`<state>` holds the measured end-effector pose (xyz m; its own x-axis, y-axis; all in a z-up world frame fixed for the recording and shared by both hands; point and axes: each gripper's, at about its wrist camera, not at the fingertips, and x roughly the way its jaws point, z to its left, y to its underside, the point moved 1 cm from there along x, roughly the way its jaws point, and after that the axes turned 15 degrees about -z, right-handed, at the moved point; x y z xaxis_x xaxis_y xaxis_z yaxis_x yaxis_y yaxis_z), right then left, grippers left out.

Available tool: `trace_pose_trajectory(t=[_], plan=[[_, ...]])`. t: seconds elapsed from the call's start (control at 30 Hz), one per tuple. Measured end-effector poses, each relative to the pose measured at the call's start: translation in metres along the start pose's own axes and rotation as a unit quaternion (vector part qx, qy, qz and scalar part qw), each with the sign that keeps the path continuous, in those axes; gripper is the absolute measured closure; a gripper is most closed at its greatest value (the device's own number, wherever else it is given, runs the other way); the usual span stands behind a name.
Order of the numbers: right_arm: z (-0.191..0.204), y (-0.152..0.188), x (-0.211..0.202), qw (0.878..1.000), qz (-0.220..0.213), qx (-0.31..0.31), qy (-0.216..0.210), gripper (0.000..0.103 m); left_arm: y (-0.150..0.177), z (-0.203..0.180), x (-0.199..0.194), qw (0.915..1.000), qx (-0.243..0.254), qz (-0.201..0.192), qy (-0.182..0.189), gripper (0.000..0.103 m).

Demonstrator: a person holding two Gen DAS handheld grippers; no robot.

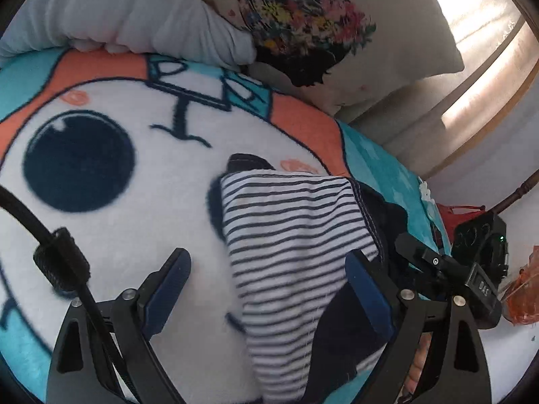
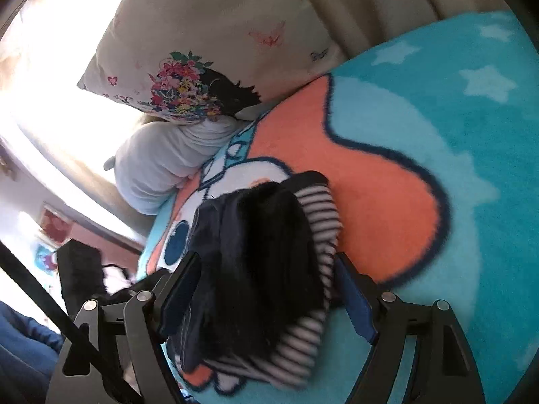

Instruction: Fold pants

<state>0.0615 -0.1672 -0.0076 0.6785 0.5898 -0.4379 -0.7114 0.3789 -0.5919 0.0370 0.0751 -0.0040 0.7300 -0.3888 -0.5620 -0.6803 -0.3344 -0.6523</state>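
The pants, white with navy stripes and a dark navy side, lie bunched on a fleece blanket. My left gripper is open over them. Its left finger is clear of the cloth, and the right finger rests at the striped edge. In the right wrist view the pants are a dark, folded heap with stripes along the right side. My right gripper stands open around that heap, its pads beside the cloth rather than pinching it. The right gripper's black body sits just right of the pants.
The blanket is teal, orange and white with a cartoon print. A floral pillow and a pale grey pillow lie at its far end. The bed's edge runs close on the right, with an orange thing beyond it.
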Motion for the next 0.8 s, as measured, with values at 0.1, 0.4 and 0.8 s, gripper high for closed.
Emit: trace_pose_trajectory(t=[0.1, 0.4, 0.8], plan=[[0.011, 0.004, 0.006, 1.0, 0.006, -0.018, -0.016, 0.02, 0.004, -0.011, 0.007, 0.9991, 0.002, 0.015, 0.039, 0.03], [0.028, -0.007, -0.005, 0.999, 0.002, -0.008, -0.051, 0.062, -0.002, -0.013, -0.002, 0.998, -0.008, 0.01, 0.062, 0.076], [0.059, -0.056, 0.037, 0.997, -0.016, -0.045, -0.054, 0.062, -0.072, -0.011, 0.008, 0.9994, 0.021, -0.026, 0.013, 0.079]])
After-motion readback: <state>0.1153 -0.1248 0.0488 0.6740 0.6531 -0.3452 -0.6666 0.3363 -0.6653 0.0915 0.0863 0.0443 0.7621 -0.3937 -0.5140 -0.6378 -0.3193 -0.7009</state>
